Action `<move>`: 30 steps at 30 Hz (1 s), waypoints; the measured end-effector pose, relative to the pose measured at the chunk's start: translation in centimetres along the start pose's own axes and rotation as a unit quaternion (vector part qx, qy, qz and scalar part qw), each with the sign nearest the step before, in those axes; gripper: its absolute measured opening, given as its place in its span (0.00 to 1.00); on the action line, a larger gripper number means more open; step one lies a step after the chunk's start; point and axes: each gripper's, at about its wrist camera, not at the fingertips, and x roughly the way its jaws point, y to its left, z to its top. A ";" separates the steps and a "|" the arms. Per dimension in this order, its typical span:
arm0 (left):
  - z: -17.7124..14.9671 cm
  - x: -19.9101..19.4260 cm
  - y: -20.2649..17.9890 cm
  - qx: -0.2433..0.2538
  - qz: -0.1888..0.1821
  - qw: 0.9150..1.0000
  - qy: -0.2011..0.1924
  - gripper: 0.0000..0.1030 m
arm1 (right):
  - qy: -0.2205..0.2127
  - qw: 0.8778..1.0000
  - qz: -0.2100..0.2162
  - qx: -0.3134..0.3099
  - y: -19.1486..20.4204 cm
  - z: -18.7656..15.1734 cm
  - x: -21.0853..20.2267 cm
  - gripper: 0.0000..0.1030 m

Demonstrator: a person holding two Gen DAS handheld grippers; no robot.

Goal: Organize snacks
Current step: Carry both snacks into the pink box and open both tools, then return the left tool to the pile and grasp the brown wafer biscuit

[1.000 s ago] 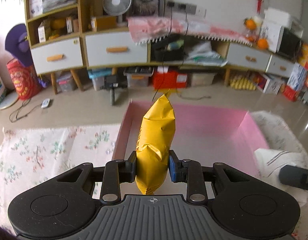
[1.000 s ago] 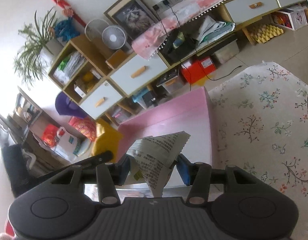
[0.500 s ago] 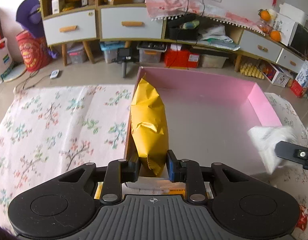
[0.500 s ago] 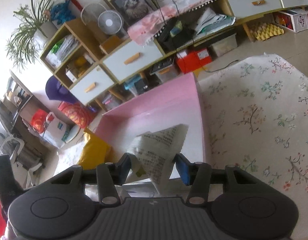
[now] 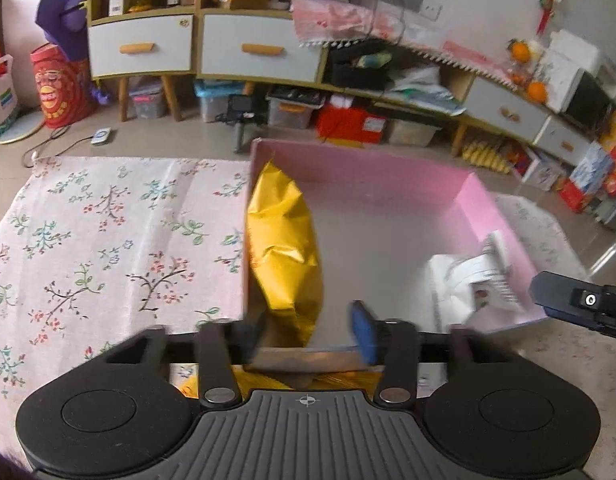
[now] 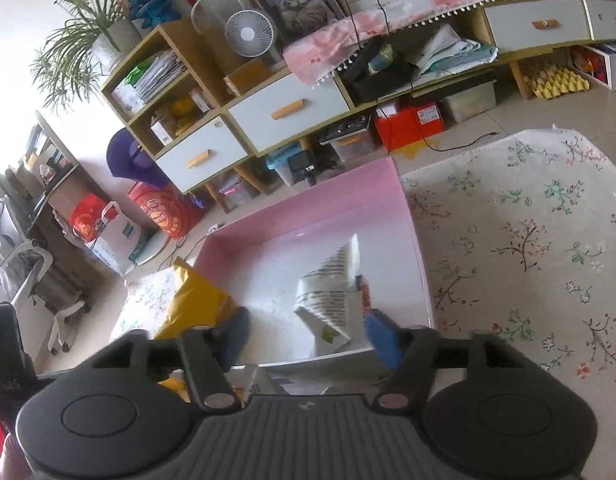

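Observation:
A pink box (image 5: 371, 168) stands on the floral cloth. A yellow snack bag (image 5: 284, 248) leans upright against the box's left wall. My left gripper (image 5: 311, 332) is open at the box's near edge, its jaws spread and blurred beside the bag's bottom. A white printed snack bag (image 6: 331, 300) stands inside the box by its right wall; it also shows in the left wrist view (image 5: 467, 280). My right gripper (image 6: 308, 336) is open just behind it. The yellow bag (image 6: 192, 300) shows at the box's left in the right wrist view.
More snack packets (image 5: 339, 380) lie under the gripper at the box's near edge. The floral cloth (image 5: 108, 240) spreads left and right (image 6: 527, 240) of the box. A long cabinet (image 5: 228, 48) with drawers and clutter stands across the floor behind.
Both grippers have opened and let go of their bags, which now rest in the pink box. The bags came down into the box over the last second.

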 end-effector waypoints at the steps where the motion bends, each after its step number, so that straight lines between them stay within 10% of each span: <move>1: 0.0 -0.4 -0.1 -0.007 -0.003 1.000 0.021 0.64 | -0.001 1.000 0.001 -0.005 0.2 0.1 -0.4 0.61; 13: -1.3 -6.5 -1.3 0.019 -0.008 1.000 0.007 0.93 | -0.011 0.998 -0.027 -0.056 1.9 -1.0 -4.7 0.85; 30: -10.3 -10.4 0.6 0.018 0.015 1.000 0.004 0.96 | -0.012 0.995 -0.051 -0.084 2.0 -6.6 -7.1 0.86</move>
